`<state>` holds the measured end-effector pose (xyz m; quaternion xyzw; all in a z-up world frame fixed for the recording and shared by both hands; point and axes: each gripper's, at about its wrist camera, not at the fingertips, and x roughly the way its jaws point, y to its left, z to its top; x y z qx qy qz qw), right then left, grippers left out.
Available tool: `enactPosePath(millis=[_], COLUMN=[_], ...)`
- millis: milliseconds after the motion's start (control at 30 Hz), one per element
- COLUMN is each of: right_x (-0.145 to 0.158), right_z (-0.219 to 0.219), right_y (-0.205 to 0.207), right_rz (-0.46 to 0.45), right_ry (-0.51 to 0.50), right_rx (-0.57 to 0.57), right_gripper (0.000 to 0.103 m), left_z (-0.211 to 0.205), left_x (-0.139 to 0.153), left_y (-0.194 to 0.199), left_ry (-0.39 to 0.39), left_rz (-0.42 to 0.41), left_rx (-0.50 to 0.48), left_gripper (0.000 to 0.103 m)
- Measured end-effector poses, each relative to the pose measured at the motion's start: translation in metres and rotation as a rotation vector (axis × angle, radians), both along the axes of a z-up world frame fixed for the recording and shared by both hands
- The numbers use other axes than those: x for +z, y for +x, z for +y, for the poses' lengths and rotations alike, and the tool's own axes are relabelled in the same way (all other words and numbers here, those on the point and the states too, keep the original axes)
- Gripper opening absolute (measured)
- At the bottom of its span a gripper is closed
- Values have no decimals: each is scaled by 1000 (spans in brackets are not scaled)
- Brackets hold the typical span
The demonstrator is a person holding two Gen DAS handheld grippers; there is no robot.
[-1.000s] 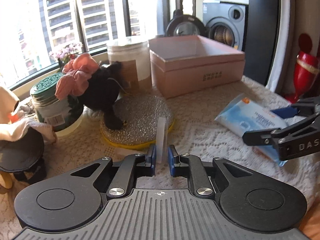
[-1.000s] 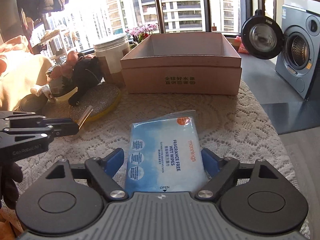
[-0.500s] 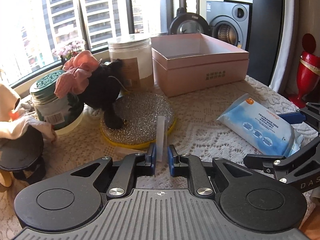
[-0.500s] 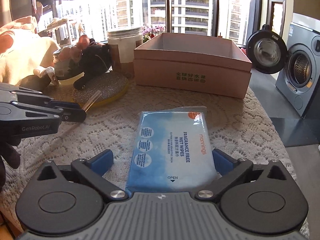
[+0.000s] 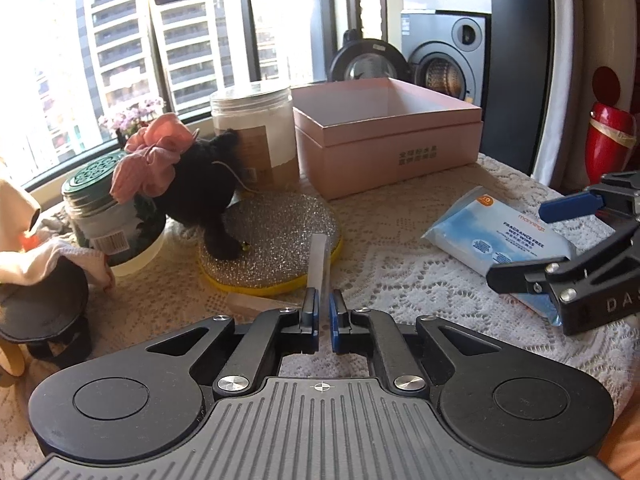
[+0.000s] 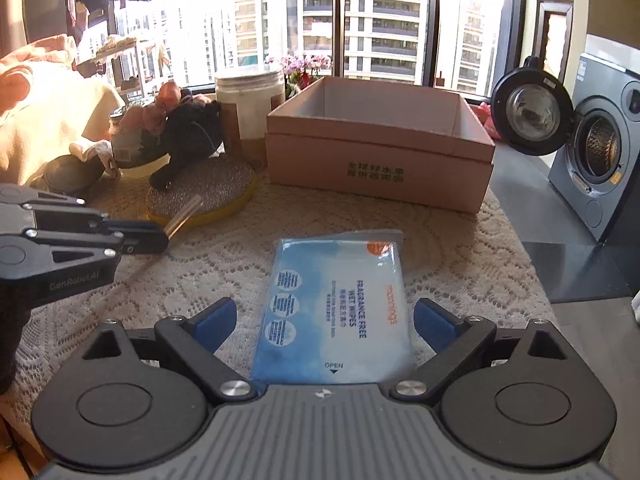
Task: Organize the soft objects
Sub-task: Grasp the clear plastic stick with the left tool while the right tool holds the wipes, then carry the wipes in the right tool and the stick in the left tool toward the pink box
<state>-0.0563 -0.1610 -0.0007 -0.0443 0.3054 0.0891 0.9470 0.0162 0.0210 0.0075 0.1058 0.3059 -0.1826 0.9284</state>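
Observation:
A blue pack of wet wipes [image 6: 336, 292] lies flat on the lace tablecloth. My right gripper [image 6: 324, 314] straddles its near end; its jaws are closing, and both blue pads stand clear of the pack's sides. The left wrist view shows the same pack [image 5: 496, 236] to the right, with the right gripper [image 5: 528, 244] around it. My left gripper [image 5: 324, 306] is shut on a thin clear strip [image 5: 319, 264] that sticks out forward over a glittery round pad [image 5: 276, 240]. An open pink box [image 6: 380, 160] stands behind the pack.
A black plush toy [image 5: 200, 184] with a pink scrunchie [image 5: 156, 156] leans on the glittery pad. Behind it stand a white jar [image 5: 256, 128] and a green-lidded jar [image 5: 104, 204]. A red vase [image 5: 610, 140] and a washing machine [image 6: 600, 160] lie beyond the table's right edge.
The left jaws have pinched tighter on the clear strip. The right jaws have spread wider around the wipes pack, which has not moved on the cloth.

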Motion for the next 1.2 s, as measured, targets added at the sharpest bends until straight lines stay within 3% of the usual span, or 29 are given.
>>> enactPosePath(millis=[100,233,533,667,733,900,1067,1200], right_x=[3,-1,6,8,6,-3,-7,-9], right_z=[-4,-10,-23,-23,-21,-19,-17,-15], right_y=[9,17,6,4,6,11,7,5], right_rz=[19,73,70,54,59,70,51,36], right_ry=[18,47,57,39,41,44,30,15], right_rx=[-19,-16,-14,-20,-20,-29,-18,-12], right_gripper=[91,76,76,76,76,79,81,82], left_z=[-3,-5,-6,-7,-11,-24,-33,-27], left_x=[1,4,19,14,10,9,12,15], left_y=[-4,-7,-14,4,14,19,34,54], left_ry=[-2,-6,-11,-53,-29,140,221,152], left_rz=[2,-2,-32,58,113,107,153,239], left_rx=[-21,-38,-50,-26,-22,-33,-97,-95], left_gripper=[7,6,6,7,8,15,15,15])
